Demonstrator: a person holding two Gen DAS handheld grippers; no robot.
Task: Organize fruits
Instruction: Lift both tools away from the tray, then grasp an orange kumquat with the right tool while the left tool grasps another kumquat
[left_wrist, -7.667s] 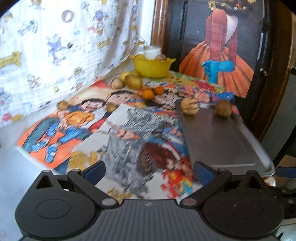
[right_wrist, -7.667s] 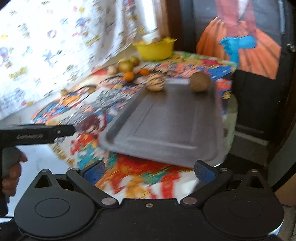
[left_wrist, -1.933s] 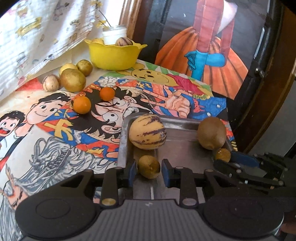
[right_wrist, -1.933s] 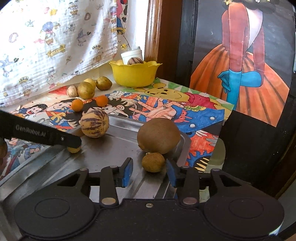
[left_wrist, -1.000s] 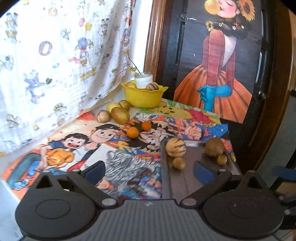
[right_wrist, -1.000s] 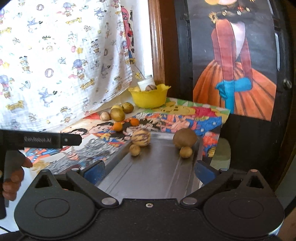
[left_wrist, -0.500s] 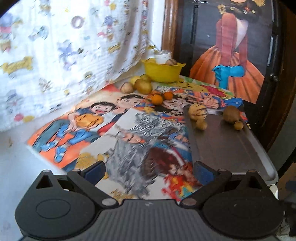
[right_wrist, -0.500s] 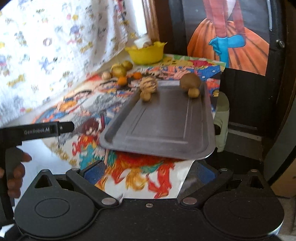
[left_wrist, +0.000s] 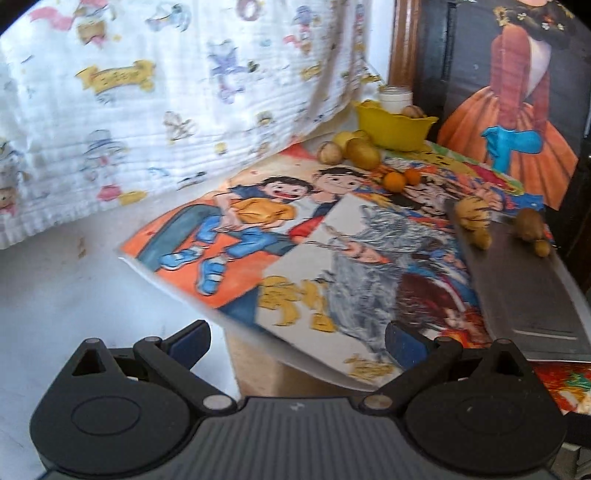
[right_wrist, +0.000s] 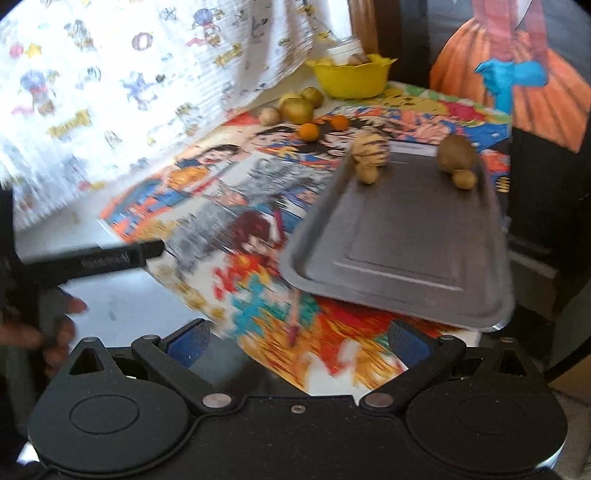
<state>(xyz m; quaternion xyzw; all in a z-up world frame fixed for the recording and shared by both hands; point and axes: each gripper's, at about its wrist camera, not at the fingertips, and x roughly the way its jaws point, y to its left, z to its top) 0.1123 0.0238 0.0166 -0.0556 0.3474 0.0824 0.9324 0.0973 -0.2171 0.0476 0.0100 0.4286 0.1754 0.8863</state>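
Right wrist view: the right tool hangs above the near edge of a pale surface, its two blue-padded fingers spread wide with nothing between them. Ahead lies a dark grey rectangular metal tray resting on bright cartoon posters that cover the surface. Four fruits sit at the tray's far end. At the far left corner is a round cream fruit with dark purple stripes, with a small round tan fruit just in front of it. At the far right corner is a larger brown, egg-shaped fruit with another small tan fruit touching its front. Beyond the tray, two small oranges lie on the posters, well apart from a cluster of yellow-brown fruits near a yellow scalloped plastic bowl at the back. The bowl holds a fruit, partly hidden. At the left edge a hand grips the black handle of the other tool; the picture is motion-blurred.

Left wrist view: the left tool is also released, fingers wide apart and empty, over the near left part of the surface. A white cloth printed with cartoon figures hangs along the left. The tray and its four fruits appear at the far right.
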